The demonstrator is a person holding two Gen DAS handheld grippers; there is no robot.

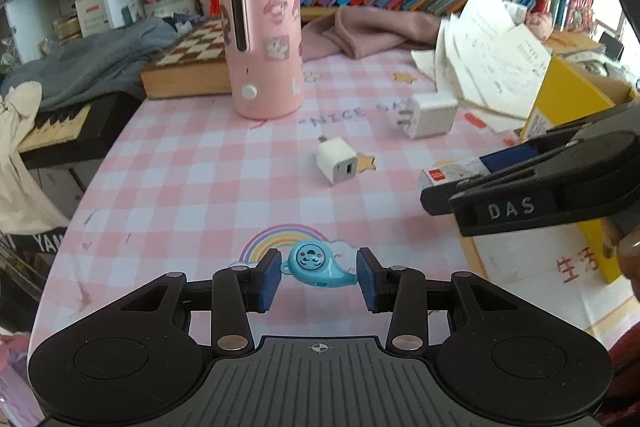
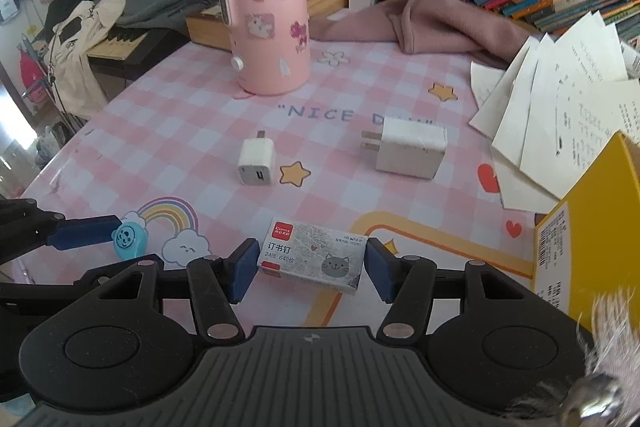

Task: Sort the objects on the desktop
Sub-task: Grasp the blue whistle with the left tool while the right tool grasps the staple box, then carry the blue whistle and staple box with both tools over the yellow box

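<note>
A small blue whistle [image 1: 310, 262] with a smiling face sits between the blue pads of my left gripper [image 1: 318, 269], just over the rainbow print on the pink checked desk mat [image 1: 192, 179]. Both pads touch it, so the gripper is shut on it. The right wrist view shows the same whistle [image 2: 129, 240] at the left, against one blue pad. My right gripper [image 2: 312, 261] is shut on a grey staple box [image 2: 316, 257] with a cat drawing and a red label. In the left wrist view the staple box [image 1: 452, 173] shows under the right gripper's black fingers [image 1: 500, 187].
A tall pink humidifier [image 1: 262, 43] stands at the back of the mat. Two white chargers [image 2: 256, 163] [image 2: 412, 149] lie mid-mat. A yellow box [image 2: 592, 227] and loose papers [image 2: 560, 107] are on the right. A chessboard box [image 1: 188, 67], pink cloth [image 1: 372, 27] and books line the back.
</note>
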